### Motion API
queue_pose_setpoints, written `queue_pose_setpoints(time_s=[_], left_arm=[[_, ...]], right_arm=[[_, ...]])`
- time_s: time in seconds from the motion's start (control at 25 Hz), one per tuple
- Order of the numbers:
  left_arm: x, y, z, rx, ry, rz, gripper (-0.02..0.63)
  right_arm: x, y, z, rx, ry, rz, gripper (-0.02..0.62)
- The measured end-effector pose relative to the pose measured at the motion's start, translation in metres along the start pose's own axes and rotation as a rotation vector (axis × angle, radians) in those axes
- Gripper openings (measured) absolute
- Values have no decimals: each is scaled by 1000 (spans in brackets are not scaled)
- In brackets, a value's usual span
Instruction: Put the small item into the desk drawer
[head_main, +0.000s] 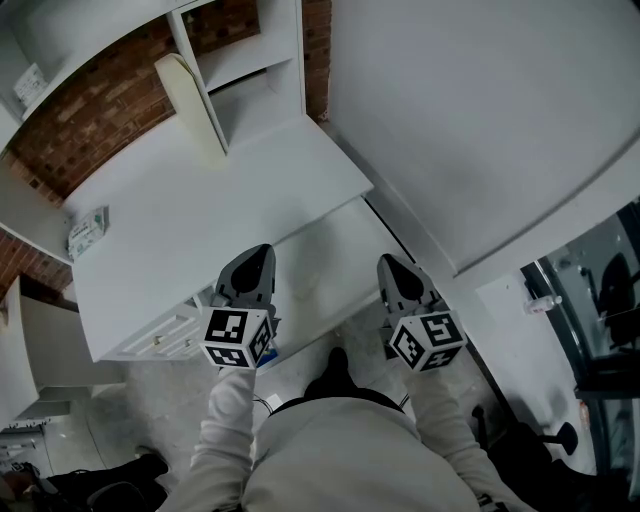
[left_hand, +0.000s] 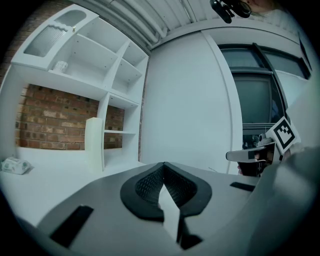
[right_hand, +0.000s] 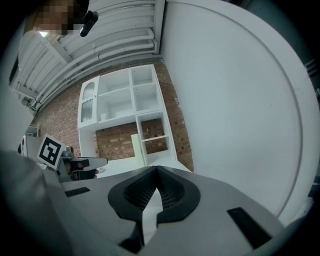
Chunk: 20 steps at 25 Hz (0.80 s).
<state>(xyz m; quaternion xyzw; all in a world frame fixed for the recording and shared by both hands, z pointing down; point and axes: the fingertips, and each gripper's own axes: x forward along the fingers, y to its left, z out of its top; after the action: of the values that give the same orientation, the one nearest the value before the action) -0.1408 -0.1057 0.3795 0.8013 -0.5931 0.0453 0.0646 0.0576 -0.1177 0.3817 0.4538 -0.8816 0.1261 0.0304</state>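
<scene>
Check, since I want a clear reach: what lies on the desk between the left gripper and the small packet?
Nothing: the head view shows bare desk top between the left gripper and the small packet.

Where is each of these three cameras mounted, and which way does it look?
Head view: on the person's head, looking steeply down at the white desk; sleeves, torso, left gripper and right gripper show.
Left gripper view: on the left gripper, looking along its closed fingers toward the shelf unit; the right gripper shows at right.
Right gripper view: on the right gripper, facing the same shelf unit; the left gripper shows at left.
Shared: all three show the cream upright panel.
</scene>
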Motion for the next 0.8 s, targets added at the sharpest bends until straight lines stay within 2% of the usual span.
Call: queue_pose_setpoints(time_s=[0.28,0.8], left_arm=[[-1,0,-1,-4,0,6,17],[-5,-1,-8,-22,6,29,17]], right_arm=[[1,-1,-1,-30,16,-12,26],[4,3,1,-44,9,17,26]])
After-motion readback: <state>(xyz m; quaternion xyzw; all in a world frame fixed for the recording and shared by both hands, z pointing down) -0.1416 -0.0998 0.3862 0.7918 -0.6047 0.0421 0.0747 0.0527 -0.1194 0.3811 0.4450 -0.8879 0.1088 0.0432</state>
